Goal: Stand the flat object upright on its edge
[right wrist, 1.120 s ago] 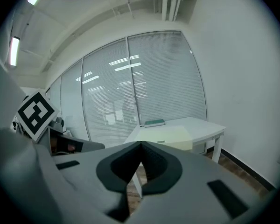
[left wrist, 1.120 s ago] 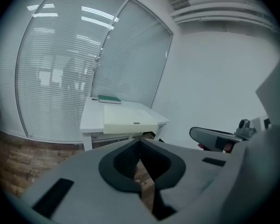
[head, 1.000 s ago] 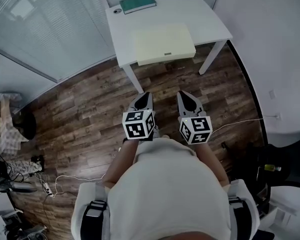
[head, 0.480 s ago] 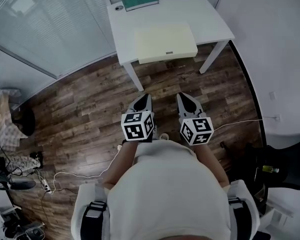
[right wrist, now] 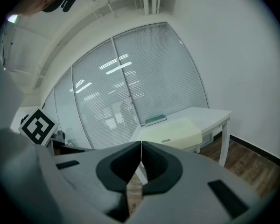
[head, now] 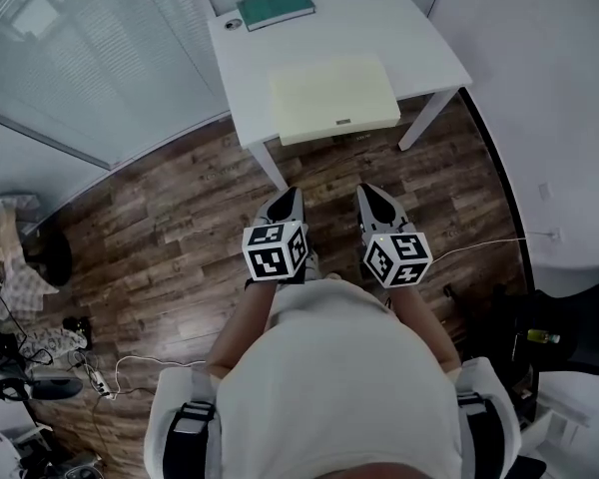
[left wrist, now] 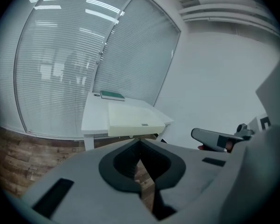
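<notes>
Not much has changed in the last second, and all of it is approach: in the head view the white table (head: pixel 424 43) and the cream flat slab (head: pixel 334 98) on it sit a touch lower in the upper middle of the frame than they did, while the 2 grippers hold the same spot at the centre, so the person seems to be edging toward the table rather than reaching. The left gripper (head: pixel 289 194) and the right gripper (head: pixel 365 190) point side by side toward the table over bare wooden floor (head: pixel 170 218), well apart from anything on it. Each gripper's own view shows its jaws pressed together at the tips with nothing between them, the same as a second ago. The slab lies flat, its near edge jutting out past the table's front edge, and it has not shifted on the tabletop. The green book (head: pixel 277 6) also lies flat at the table's far left corner, at the top of the frame, with a small round thing (head: pixel 232 25) just beside it. I take the slab for the piece to be stood up, since it is the nearer one, though the book could be meant instead. Either way the job itself has not begun: the jaws will have to open, and the gap to the table must close 1st.
</notes>
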Demonstrator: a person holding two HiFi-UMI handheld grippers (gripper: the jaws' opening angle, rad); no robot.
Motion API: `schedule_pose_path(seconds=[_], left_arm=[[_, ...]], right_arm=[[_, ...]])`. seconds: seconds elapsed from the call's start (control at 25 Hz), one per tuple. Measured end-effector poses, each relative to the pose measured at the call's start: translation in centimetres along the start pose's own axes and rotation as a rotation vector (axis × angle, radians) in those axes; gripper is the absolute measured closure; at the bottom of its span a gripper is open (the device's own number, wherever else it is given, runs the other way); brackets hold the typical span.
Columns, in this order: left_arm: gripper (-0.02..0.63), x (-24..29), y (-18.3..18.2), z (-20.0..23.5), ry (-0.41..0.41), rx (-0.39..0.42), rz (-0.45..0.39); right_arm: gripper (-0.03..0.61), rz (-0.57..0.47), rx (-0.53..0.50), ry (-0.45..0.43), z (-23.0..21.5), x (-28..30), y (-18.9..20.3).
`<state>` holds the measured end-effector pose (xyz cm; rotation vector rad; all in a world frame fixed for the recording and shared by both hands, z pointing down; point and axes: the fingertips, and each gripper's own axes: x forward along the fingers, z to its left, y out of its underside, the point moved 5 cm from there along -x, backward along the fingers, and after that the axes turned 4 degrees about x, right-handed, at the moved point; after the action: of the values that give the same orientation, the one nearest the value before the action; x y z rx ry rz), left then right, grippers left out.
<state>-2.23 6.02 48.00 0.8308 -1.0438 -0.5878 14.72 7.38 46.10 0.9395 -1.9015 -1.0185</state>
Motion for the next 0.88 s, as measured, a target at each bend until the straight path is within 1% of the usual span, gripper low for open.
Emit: schedule_pose_path(seconds=[0.32,0.68,0.88], left_arm=[[0.594,3.5,-3.2,2.9,0.029,0.006,0.004],[0.594,7.4,-7.1,5.3,0.095,0.027,0.006],[0.594,9.2,-8.9,6.6,0.127,0.044,0.006]], right_arm=[[0.560,-0.021,0.034,0.022,-0.3,4.9,-2.0],[0.560,-0.037,0.059,0.060,-0.3,9.9,-4.3],[0.560,-0.050,0.091,0.098,-0.7,11.9,-5.0]])
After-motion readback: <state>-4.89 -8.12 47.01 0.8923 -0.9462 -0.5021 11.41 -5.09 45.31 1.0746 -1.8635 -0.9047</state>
